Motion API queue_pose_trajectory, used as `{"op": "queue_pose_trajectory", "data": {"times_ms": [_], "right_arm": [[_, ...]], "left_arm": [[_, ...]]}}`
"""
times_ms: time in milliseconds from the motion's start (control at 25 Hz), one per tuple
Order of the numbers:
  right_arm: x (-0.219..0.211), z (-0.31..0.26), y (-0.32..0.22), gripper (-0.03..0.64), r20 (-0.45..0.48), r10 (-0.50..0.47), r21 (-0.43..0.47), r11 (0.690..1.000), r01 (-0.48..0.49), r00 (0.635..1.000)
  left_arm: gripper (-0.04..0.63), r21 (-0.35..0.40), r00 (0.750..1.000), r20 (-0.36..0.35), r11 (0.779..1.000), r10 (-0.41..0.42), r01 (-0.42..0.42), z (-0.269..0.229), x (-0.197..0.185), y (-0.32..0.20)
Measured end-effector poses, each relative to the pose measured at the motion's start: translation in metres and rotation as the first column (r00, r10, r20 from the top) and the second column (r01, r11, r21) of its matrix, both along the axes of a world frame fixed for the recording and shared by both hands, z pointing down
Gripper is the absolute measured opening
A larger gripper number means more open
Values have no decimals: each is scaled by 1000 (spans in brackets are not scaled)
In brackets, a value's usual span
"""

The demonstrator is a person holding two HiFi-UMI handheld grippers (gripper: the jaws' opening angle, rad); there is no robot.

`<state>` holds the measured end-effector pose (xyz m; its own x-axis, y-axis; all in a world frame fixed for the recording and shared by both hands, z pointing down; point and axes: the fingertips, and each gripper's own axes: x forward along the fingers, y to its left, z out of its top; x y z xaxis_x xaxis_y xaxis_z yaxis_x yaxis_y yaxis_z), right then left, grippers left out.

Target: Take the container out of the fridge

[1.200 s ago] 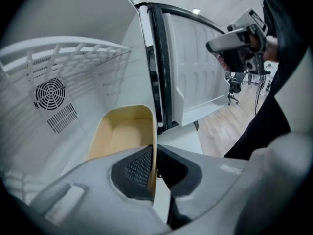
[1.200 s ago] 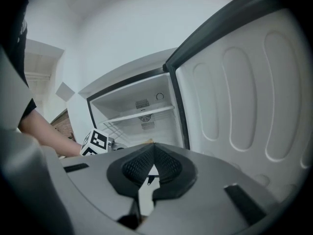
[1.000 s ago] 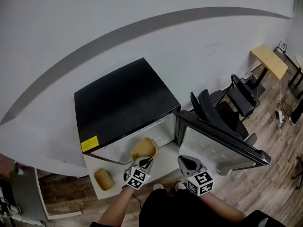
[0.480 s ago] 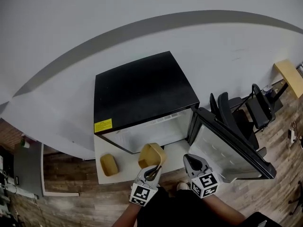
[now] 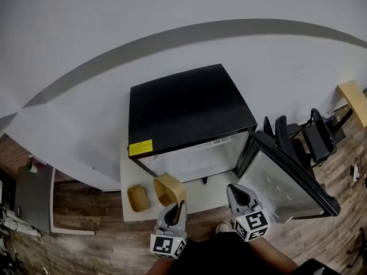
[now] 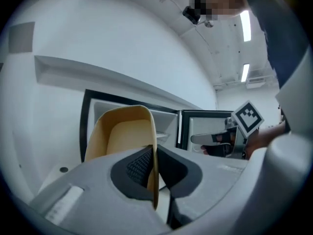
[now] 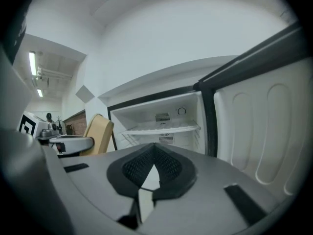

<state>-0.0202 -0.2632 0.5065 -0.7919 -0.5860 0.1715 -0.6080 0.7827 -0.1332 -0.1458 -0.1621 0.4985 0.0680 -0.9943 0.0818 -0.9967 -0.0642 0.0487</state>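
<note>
Our left gripper (image 6: 153, 153) has lifted and drawn back from the fridge (image 5: 189, 107); a moment ago the container (image 6: 122, 138) sat at the mouth of the open compartment, and now it hangs clear of it, out in front and off to the left of the opening; we judge the removal all but done, with only a place to set it down left to find.

The left pads (image 6: 138, 166) are pinched on one thin side wall of the container, which stands edge-on between them; the rest of it rises beyond and to the left of the fingertips, tilted with its open mouth partly toward us.

It is a pale tan tub with rounded corners, a smooth inside and nothing visible in it; it looks light and rigid, though a one-wall grip may let it swing.

Our right gripper (image 7: 154, 153) has its fingers pressed together on nothing; past its fingertips lie the bare white shelves of the fridge, with the open door (image 5: 284, 179) to their right.

Below and left of the left fingertips, a second tan tub (image 5: 138, 197) rests on the white platform (image 5: 212, 191).
</note>
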Motion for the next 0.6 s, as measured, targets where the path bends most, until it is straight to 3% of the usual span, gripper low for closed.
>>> {"op": "queue_pose_trajectory", "data": {"times_ms": [360,600], "right_arm": [[-47,-26,25,0,-40,1,149,989,5,999],[-58,-22,36,0,-48,47,117,992,-41,998]], "left_arm": [[23,48,992,-11,991,-128,129,-16,-80,50],[23,58,984,-27,983,-174,175,-16,-124,75]]}}
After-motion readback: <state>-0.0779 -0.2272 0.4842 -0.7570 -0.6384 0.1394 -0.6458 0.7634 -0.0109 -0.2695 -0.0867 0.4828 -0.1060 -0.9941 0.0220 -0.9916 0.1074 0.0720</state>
